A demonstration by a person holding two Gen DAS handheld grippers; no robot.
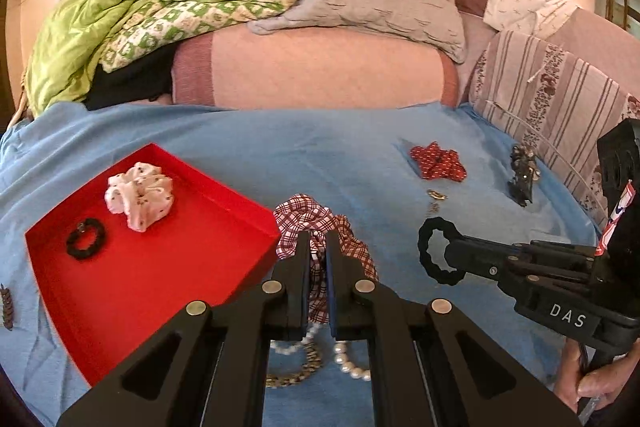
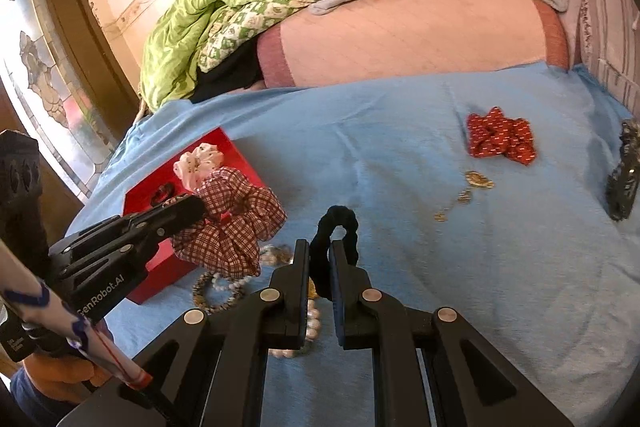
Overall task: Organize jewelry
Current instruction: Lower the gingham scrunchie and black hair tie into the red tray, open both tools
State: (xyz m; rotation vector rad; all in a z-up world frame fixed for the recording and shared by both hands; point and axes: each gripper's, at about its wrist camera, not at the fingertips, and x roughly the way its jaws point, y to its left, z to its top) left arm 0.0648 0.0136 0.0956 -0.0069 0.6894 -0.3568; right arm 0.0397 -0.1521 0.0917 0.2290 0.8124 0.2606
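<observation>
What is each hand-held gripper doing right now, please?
Left hand-held gripper: shut on the plaid scrunchie.
Right hand-held gripper: shut on the black scrunchie.

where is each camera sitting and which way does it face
Left wrist: on the left gripper, looking along its fingers, shut on the plaid scrunchie, toward the red tray; the right gripper and a hand show.
Right wrist: on the right gripper, shut on the black scrunchie, facing the blue sheet; the left gripper shows at left.
Shared: tray, both scrunchies, pearl bracelets, red scrunchie, pillows.
</observation>
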